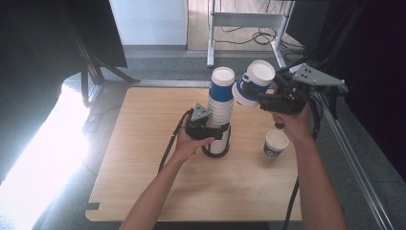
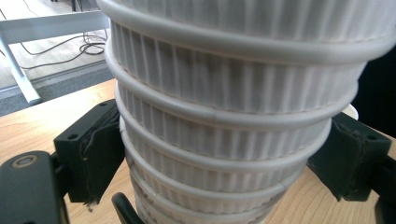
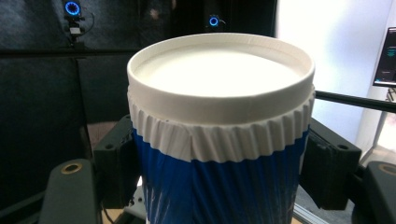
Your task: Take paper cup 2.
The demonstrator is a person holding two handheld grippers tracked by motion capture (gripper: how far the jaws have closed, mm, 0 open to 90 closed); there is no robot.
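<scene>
Grey floor and dark curtains surround a light wooden bench [image 1: 143, 167], with a white metal frame and loose cables lying beyond its far edge. Near the middle of the bench stands a tall stack of paper cups [image 1: 220, 115], upright, white ribbed bands showing one above another and a blue cup at the top. The left claw [image 1: 210, 130] is clamped on the lower part of this stack; in the left gripper view its black pads press on either side of the ribbed white walls [image 2: 224, 140], and the person's left hand [image 1: 189, 143] holds it low over the bench. The right claw [image 1: 258, 96] is up in the air just right of the stack's top, clamped on a single blue cup [image 1: 253, 84] with a white rim, tilted so that its mouth faces up and away from the person. In the right gripper view this cup [image 3: 219, 140] sits between the two jaws, pads against its blue wall below the ribbed white band. Another small cup [image 1: 276, 143] stands upright by itself on the bench, to the right of the stack and below the right hand [image 1: 292, 122].
</scene>
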